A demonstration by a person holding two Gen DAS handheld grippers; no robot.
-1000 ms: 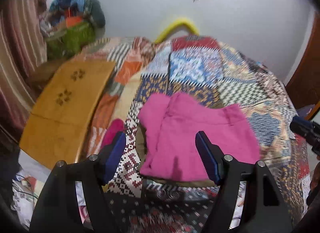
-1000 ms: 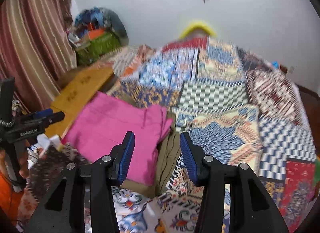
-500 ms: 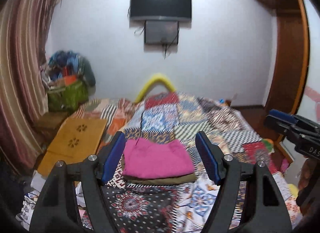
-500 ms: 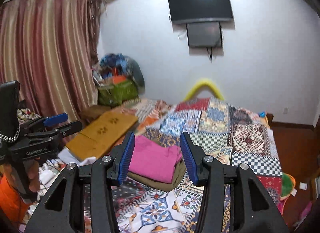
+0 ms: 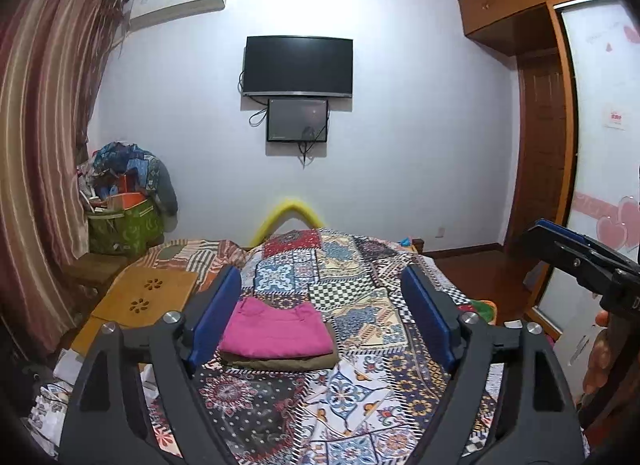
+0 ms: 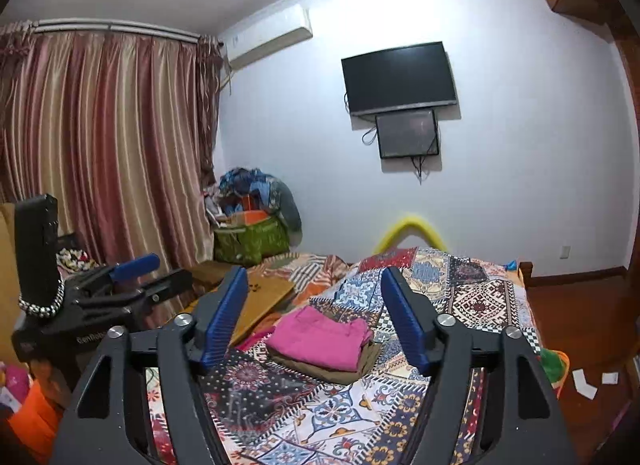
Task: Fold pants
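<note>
Pink pants (image 5: 276, 329) sit folded flat on the patchwork bed (image 5: 360, 385), stacked on an olive-brown folded garment (image 5: 280, 363), well ahead of both sets of fingers and touching neither. Change vs a second ago: both cameras were close over the stack, now both are pulled back and tilted up, room wall and TV in view. Left gripper (image 5: 320, 321) fingers have just been opening, now spread wide, nothing between them. Right gripper (image 6: 316, 319) likewise just opened further, spread, empty. Read: fold looks done, the person is backing off; stack edges look reasonably square, right side slightly ruffled.

Containers: green bag (image 6: 252, 243) far left of the fingers by the curtain, heaped with mixed cloth and an orange box. An orange bin (image 6: 28, 417) is at the lower left edge; contents not visible.
</note>
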